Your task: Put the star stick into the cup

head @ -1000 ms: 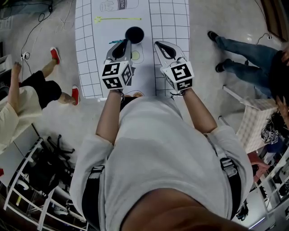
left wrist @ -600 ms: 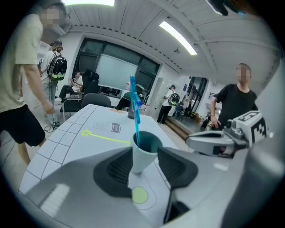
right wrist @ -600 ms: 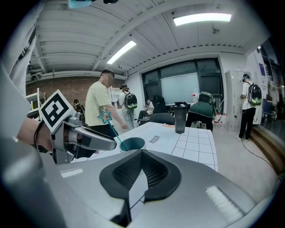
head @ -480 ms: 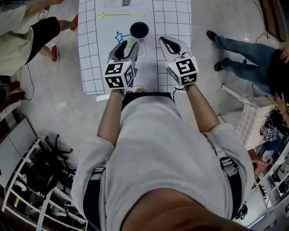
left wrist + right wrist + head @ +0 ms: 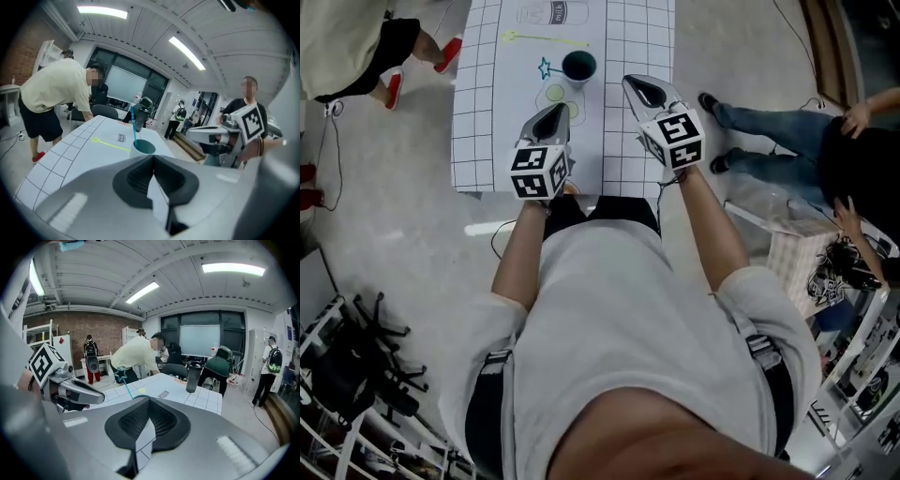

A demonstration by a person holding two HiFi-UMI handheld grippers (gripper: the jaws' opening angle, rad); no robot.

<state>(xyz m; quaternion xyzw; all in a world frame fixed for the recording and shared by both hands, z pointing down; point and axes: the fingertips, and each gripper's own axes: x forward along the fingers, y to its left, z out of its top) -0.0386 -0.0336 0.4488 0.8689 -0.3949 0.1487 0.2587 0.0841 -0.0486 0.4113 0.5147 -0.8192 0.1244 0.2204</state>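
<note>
The teal cup (image 5: 579, 66) stands on the white gridded table (image 5: 487, 141), and the blue star stick (image 5: 546, 68) leans out of it to the left. In the left gripper view the cup (image 5: 142, 147) sits just beyond the jaws with the stick (image 5: 133, 125) rising from it. My left gripper (image 5: 555, 111) hangs short of the cup; its jaws have just been closing and stand shut with nothing between them. My right gripper (image 5: 637, 86) hovers right of the cup, shut and empty. The right gripper view shows the star (image 5: 122, 376) and the left gripper (image 5: 75, 391).
A yellow-green stick outline (image 5: 546, 39) and a green dot (image 5: 555, 93) mark the table sheet. A dark bottle (image 5: 193, 378) stands at the far end. A bystander (image 5: 56, 93) bends over the far edge; another person's legs (image 5: 769, 159) are right of the table.
The left gripper has let go of the star stick, which now stands in the cup, and has drawn back toward me. The right gripper has risen a little. The bystander on the left has walked on.
</note>
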